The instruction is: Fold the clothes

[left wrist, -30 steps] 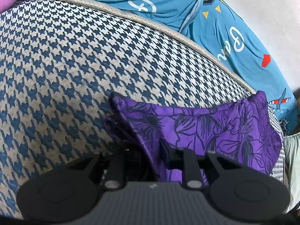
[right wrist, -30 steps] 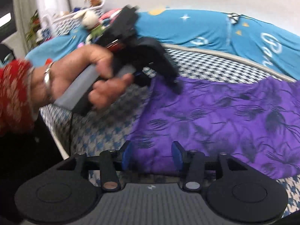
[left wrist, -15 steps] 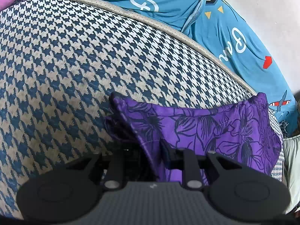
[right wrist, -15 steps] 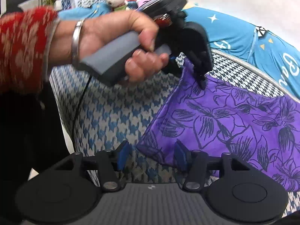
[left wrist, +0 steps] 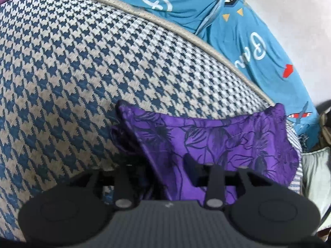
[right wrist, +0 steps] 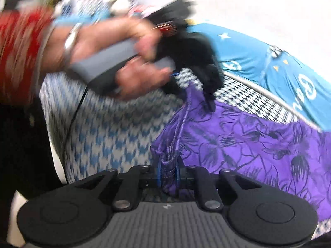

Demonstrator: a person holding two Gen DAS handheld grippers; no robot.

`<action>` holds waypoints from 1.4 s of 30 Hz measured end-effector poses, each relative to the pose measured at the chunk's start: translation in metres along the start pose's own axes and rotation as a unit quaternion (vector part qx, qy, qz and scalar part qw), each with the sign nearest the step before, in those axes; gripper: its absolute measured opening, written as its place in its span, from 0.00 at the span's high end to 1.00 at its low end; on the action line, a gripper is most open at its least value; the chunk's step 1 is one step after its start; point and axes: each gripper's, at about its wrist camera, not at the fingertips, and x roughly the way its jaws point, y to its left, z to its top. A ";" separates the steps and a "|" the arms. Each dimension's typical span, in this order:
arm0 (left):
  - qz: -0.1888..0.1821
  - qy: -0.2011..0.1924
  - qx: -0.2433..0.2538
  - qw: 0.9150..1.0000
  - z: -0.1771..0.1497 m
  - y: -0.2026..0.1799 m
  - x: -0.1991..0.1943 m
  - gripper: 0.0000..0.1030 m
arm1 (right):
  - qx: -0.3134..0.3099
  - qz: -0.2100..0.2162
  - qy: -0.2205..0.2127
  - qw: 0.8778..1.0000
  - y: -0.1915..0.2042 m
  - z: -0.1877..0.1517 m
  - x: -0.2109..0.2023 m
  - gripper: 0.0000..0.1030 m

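– Cloth [right wrist: 248,142] look? Where?
– Purple, dark flower print, on the checked cushion [left wrist: 72,72]. Right gripper [right wrist: 168,171] clamps a bunched corner; left gripper [right wrist: 196,95] pinches another edge.

This is a home, likely a bedroom: a houndstooth-patterned mattress [left wrist: 86,66] with beige piping lies over a blue printed bedsheet [left wrist: 244,41] against a plain white wall [right wrist: 258,6], with a blurred soft toy [right wrist: 122,5] behind.
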 end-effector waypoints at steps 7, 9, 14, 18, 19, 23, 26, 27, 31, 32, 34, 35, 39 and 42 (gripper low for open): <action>-0.034 0.015 0.002 0.999 -0.003 -0.002 -0.008 0.22 | 0.140 0.040 -0.035 0.989 -0.050 0.010 -0.020 0.87; -0.050 0.028 -0.002 0.998 -0.005 -0.004 -0.004 0.22 | 0.152 0.046 -0.038 0.987 -0.054 0.010 -0.020 0.87; -0.063 0.047 -0.008 0.997 -0.008 -0.011 0.008 0.57 | 0.133 0.035 -0.030 0.990 -0.050 0.008 -0.019 0.87; -0.066 0.054 -0.015 0.996 -0.009 -0.016 0.011 0.81 | 0.080 0.021 -0.017 0.996 -0.036 0.003 -0.016 0.79; -0.065 0.053 -0.019 0.996 -0.009 -0.016 0.010 0.84 | 0.063 0.015 -0.013 0.998 -0.031 0.001 -0.015 0.75; -0.056 0.054 -0.037 0.996 -0.009 -0.015 0.011 0.86 | 0.029 0.013 0.004 0.999 -0.020 -0.007 -0.007 0.58; -0.053 0.054 -0.044 0.996 -0.009 -0.014 0.010 0.86 | -0.001 0.011 0.011 1.000 -0.009 -0.012 -0.002 0.57; -0.051 0.054 -0.045 0.996 -0.009 -0.014 0.010 0.86 | -0.008 0.010 0.012 1.000 -0.006 -0.013 -0.001 0.56; -0.048 0.053 -0.049 0.996 -0.010 -0.013 0.009 0.86 | -0.036 -0.008 0.014 0.999 0.006 -0.016 0.006 0.55; -0.048 0.053 -0.051 0.996 -0.009 -0.013 0.009 0.86 | -0.048 -0.014 0.014 0.999 0.010 -0.016 0.008 0.55; -0.048 0.053 -0.052 0.996 -0.009 -0.013 0.009 0.86 | -0.071 -0.025 0.010 0.997 0.017 -0.018 0.012 0.55; -0.047 0.053 -0.052 0.996 -0.010 -0.013 0.008 0.86 | -0.082 -0.032 0.008 0.996 0.020 -0.018 0.014 0.54; -0.045 0.054 -0.056 0.996 -0.010 -0.010 0.006 0.86 | -0.112 -0.060 0.007 0.992 0.028 -0.018 0.021 0.55; -0.046 0.054 -0.057 0.996 -0.009 -0.009 0.006 0.86 | -0.112 -0.075 0.005 0.991 0.025 -0.016 0.025 0.78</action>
